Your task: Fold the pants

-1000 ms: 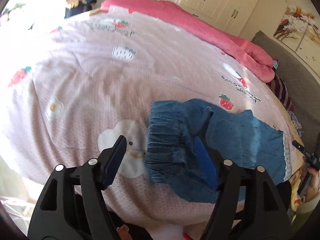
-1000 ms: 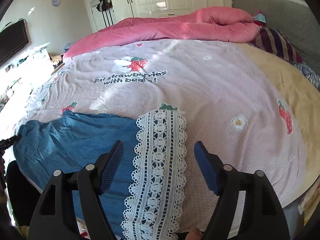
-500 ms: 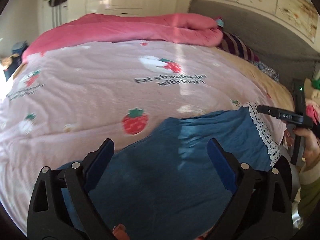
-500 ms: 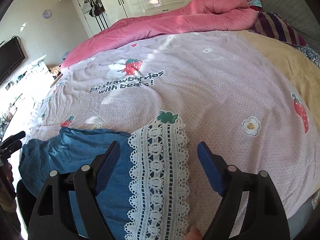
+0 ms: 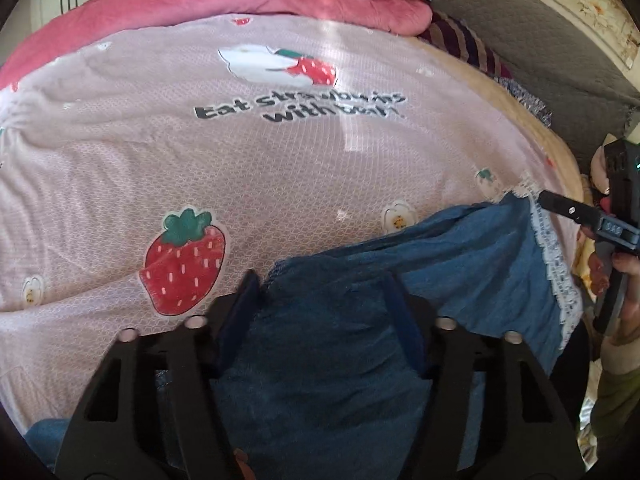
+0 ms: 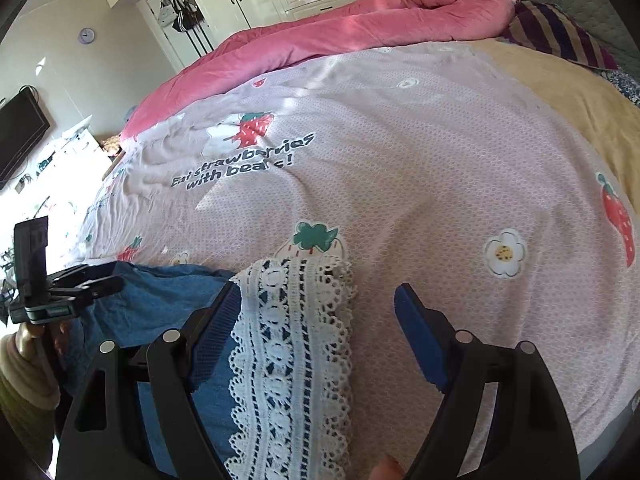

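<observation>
Denim pants (image 5: 460, 264) lie lengthwise, lace hem (image 6: 292, 344) toward right gripper (image 6: 320, 336).

On the pink bedspread (image 6: 420, 168) ahead of my right claw (image 6: 318, 324), up and to the left of it, I can read dark printed words in two slanted lines: "Eat strawberries" and under it "with bears!", though a fold hides some letters. From my left claw (image 5: 322, 304) I see the same print straight ahead, blurred; only "Eat" and "with" are clear there. On the other claw's body, far right of my left claw, there is a small label (image 5: 614, 227), but it is too small to read.
</observation>
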### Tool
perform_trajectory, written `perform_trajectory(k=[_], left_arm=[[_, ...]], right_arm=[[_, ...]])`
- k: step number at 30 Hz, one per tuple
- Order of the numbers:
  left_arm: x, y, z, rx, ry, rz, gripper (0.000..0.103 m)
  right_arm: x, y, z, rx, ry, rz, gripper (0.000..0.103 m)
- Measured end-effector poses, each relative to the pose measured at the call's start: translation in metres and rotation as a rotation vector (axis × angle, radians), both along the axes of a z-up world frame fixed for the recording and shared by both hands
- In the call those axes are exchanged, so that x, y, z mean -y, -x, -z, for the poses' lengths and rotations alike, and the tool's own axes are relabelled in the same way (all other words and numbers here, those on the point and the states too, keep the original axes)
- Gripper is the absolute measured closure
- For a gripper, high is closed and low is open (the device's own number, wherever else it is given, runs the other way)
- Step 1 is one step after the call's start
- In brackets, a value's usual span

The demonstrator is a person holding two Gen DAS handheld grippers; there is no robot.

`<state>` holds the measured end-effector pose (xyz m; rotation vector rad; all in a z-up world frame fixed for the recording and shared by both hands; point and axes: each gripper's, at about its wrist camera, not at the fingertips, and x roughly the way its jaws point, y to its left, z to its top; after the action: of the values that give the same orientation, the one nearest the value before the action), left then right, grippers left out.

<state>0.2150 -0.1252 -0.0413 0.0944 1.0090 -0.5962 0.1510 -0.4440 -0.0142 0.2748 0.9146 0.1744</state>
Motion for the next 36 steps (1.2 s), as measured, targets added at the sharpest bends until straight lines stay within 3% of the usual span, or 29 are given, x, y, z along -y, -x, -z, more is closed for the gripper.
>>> perform_trajectory(k=[1, 3, 5, 8, 10, 14, 16, 19, 22, 25, 26, 33, 36], left_arm=[[0.003, 0.0, 0.004, -0.006, -0.01, 0.007, 0.083], [0.007, -0.001, 0.007, 0.009, -0.038, 0.007, 0.099], [0.006, -0.003, 0.006, 0.02, -0.036, -0.006, 0.101], [0.006, -0.006, -0.003, 0.072, -0.046, -0.017, 0.102], [0.008, -0.008, -0.005, 0.088, -0.054, -0.015, 0.101], [0.012, -0.013, 0.003, 0.105, -0.083, -0.029, 0.101], [0.011, -0.013, 0.009, 0.101, -0.084, -0.035, 0.101], [0.008, -0.013, 0.011, 0.11, -0.071, -0.048, 0.098], [0.006, -0.013, 0.008, 0.122, -0.067, -0.061, 0.095], [0.003, -0.008, -0.001, 0.144, -0.055, -0.072, 0.094], [0.002, -0.005, -0.005, 0.152, -0.047, -0.079, 0.094], [-0.005, 0.012, -0.029, 0.205, -0.025, -0.112, 0.083], [-0.006, 0.024, -0.042, 0.229, -0.007, -0.108, 0.074]], right_arm=[[-0.001, -0.002, 0.001, -0.002, -0.004, -0.007, 0.038], [-0.004, -0.005, 0.004, -0.006, 0.006, -0.016, 0.069], [-0.003, -0.005, 0.003, 0.006, 0.026, -0.012, 0.082], [0.005, -0.003, -0.001, 0.031, -0.023, 0.004, 0.086], [0.005, -0.004, -0.003, 0.039, 0.002, 0.014, 0.086], [-0.004, -0.017, 0.016, -0.022, 0.101, 0.006, 0.086], [-0.003, -0.018, 0.021, -0.029, 0.089, 0.021, 0.086], [0.001, -0.017, 0.022, -0.029, 0.091, 0.041, 0.076], [0.001, -0.015, 0.021, -0.028, 0.096, 0.045, 0.075], [-0.002, -0.005, 0.009, 0.006, 0.134, 0.067, 0.058], [-0.003, 0.0, 0.004, 0.021, 0.142, 0.076, 0.048], [-0.027, 0.049, -0.028, 0.14, 0.198, 0.062, 0.038], [-0.045, 0.069, -0.03, 0.157, 0.188, 0.017, 0.033]])
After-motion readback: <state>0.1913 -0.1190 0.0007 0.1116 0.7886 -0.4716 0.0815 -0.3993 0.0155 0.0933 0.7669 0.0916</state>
